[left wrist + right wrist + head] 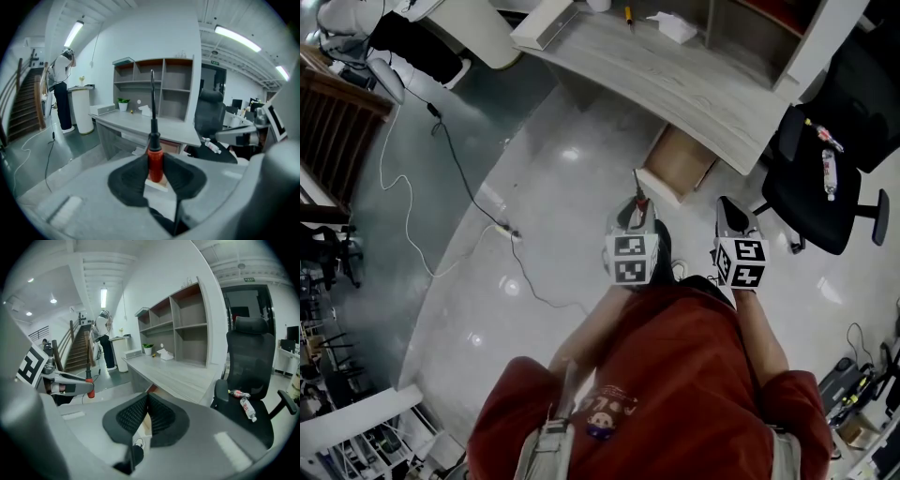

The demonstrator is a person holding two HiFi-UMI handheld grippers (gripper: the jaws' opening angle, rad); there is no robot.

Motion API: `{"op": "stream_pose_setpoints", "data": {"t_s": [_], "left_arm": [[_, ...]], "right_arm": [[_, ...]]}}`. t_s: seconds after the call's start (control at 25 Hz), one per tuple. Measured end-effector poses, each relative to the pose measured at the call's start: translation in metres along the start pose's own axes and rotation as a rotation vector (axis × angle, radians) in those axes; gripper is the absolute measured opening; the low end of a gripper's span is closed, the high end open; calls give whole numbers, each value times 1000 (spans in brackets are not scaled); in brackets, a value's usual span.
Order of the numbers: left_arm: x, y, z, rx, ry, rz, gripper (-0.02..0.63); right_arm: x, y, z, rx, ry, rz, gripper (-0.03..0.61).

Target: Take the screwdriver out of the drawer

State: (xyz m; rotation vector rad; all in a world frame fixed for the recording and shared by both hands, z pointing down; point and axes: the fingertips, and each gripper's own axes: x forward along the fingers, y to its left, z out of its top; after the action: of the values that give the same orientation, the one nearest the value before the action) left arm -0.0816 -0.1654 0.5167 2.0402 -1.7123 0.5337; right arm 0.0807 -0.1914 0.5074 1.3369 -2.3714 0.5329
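Left claw (155,161) grips 1 screwdriver (153,138) | right claw (147,397) closed | 1 drawer (684,155) open

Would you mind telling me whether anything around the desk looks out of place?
Two bottles lie on the seat of the office chair, an odd spot, and the drawer under the desk stands open.
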Motion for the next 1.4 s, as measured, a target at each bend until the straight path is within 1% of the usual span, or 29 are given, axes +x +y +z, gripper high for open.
{"op": "stream_pose_setpoints", "data": {"t_s": [0.36,0.84,1.08,1.4], "left_arm": [[7,-3,10,20,-10,-16,94],[2,1,14,36,-14,-18,92],[1,-1,17,39,-20,-14,94],[-2,-3,15,26,-21,-14,94]], "right_arm": [[4,-5,7,-2,-7,-9,2],[6,-1,15,2,-18,-3,2],[3,2,13,-39,-11,20,2],[3,3,14,-52,-11,23,2]]}}
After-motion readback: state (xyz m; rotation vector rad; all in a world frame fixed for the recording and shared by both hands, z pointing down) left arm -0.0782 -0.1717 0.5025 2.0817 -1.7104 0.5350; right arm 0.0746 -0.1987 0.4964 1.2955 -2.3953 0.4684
